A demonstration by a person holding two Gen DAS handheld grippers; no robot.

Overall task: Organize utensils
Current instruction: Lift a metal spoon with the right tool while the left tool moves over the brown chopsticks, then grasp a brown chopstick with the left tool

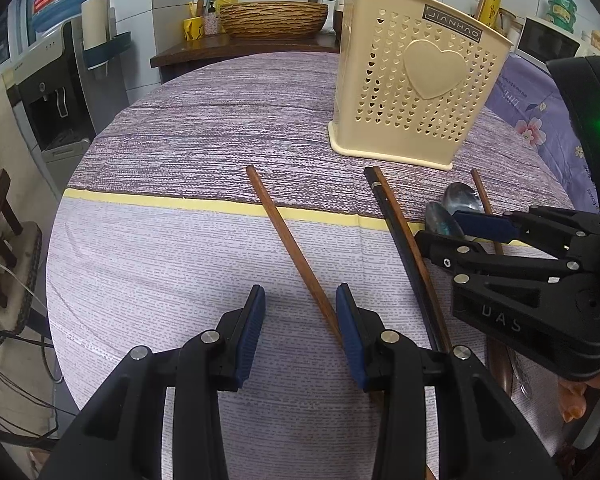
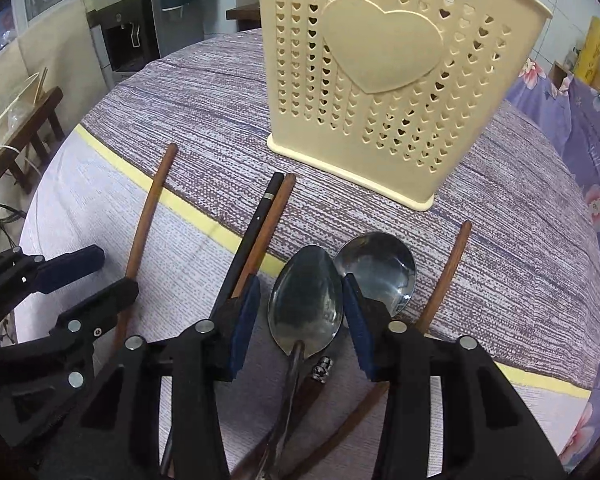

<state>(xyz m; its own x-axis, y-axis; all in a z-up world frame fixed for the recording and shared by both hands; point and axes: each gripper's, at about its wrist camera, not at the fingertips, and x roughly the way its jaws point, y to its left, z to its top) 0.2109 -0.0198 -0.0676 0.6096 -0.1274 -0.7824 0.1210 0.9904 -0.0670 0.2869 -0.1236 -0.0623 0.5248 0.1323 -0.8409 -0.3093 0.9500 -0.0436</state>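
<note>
Jaws apart, the right gripper (image 2: 300, 312) straddles the nearer spoon (image 2: 306, 300) to lift it toward the holder (image 2: 380, 80), while the left gripper (image 1: 300, 328) waits open beside a chopstick (image 1: 292, 248).

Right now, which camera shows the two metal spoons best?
The right wrist view: both spoons lie close and whole, bowls up. The left wrist view shows only parts of their bowls behind the right gripper.
</note>
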